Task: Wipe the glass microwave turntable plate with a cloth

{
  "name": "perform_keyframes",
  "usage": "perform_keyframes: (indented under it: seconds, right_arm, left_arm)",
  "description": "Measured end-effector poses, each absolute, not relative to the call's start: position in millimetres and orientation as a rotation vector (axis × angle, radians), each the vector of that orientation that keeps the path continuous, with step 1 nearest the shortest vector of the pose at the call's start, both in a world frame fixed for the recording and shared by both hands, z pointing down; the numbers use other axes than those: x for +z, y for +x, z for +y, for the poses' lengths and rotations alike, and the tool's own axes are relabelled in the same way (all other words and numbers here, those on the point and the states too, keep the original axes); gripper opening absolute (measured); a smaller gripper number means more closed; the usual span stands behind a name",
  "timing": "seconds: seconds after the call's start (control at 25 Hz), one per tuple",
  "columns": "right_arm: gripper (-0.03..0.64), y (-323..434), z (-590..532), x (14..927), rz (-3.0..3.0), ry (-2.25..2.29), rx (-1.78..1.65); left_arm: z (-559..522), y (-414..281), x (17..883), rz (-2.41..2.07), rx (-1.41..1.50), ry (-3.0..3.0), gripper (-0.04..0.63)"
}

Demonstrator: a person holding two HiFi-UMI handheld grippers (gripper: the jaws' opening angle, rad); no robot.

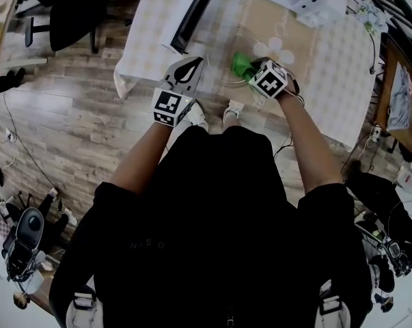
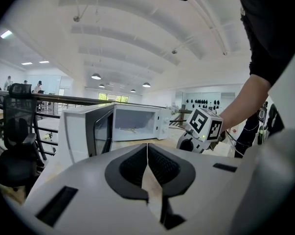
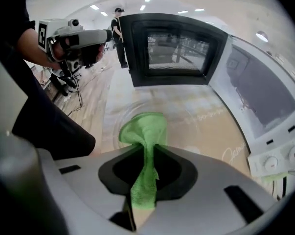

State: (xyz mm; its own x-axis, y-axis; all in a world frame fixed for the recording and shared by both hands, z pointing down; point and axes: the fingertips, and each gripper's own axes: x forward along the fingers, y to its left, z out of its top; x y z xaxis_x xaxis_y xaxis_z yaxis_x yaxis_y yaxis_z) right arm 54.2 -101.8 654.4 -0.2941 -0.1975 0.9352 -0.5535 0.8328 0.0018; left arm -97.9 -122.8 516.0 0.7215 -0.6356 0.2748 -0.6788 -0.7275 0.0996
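Glass turntable plate point(image 3: 171, 114) lies on the table point(image 3: 211, 136) before the open microwave point(image 2: 132, 124), whose cavity looks empty. The right gripper point(image 3: 146, 153) pinches a green cloth point(image 3: 142, 124) over the plate. The left gripper point(image 2: 147, 153) is closed on nothing and held clear, so wiping may skid the unsteadied plate.

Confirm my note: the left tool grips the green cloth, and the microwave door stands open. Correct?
No. The right tool grips the green cloth, as the right gripper view shows; the left tool is shut and empty. The microwave door does stand open.
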Motion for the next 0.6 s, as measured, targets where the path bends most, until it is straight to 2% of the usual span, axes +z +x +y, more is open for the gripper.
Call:
perform_keyframes:
  seconds: [0.36,0.6]
  right_arm:
    - [0.075,-60.6,-113.2,654.6,-1.993,0.424,0.295]
    - [0.077,-107.0,-112.0,678.3,-1.987,0.333,0.231]
  left_arm:
    - [-121.0,-132.4,517.2,-1.142,0.322,2.681,0.021]
    - [-111.4,-144.8,522.1,-1.174,0.320,2.655,0.021]
